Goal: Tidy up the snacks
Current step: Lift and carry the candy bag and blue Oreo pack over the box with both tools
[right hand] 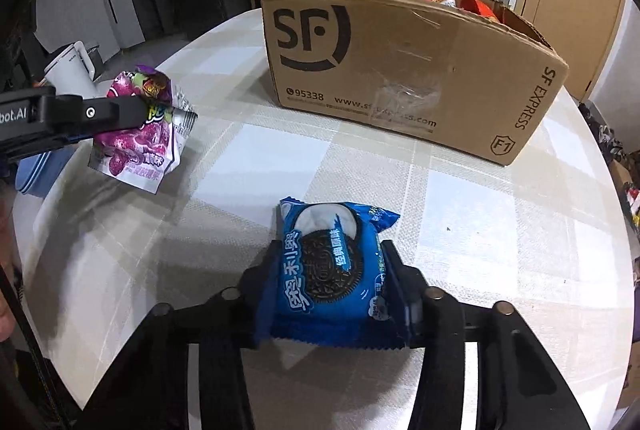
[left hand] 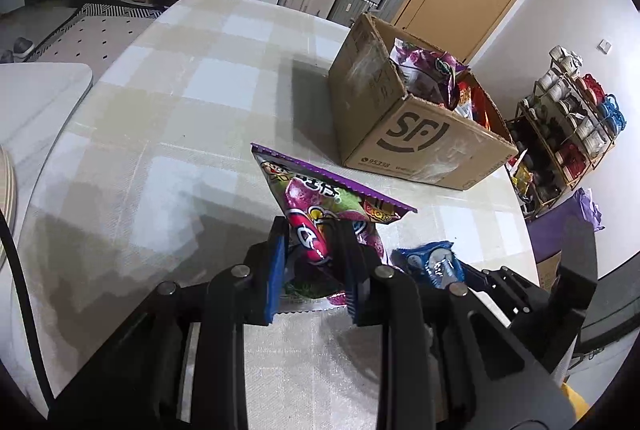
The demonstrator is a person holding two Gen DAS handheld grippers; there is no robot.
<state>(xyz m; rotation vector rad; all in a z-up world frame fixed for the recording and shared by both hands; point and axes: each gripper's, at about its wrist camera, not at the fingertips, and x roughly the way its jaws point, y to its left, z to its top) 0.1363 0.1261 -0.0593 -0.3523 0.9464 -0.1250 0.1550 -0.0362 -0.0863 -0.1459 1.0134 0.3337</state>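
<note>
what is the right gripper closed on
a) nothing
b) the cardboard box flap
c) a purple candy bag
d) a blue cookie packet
d: in the right wrist view the right gripper has its pads pressed on both sides of the blue cookie packet printed with a dark sandwich cookie; the purple candy bag is in the left gripper.

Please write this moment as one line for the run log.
left gripper: shut on purple candy bag | right gripper: shut on blue cookie pack | cardboard box: on table, holds snacks

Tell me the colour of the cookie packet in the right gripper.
Blue, with a black-and-white sandwich cookie printed on the cookie packet; the right wrist view shows it best.
</note>
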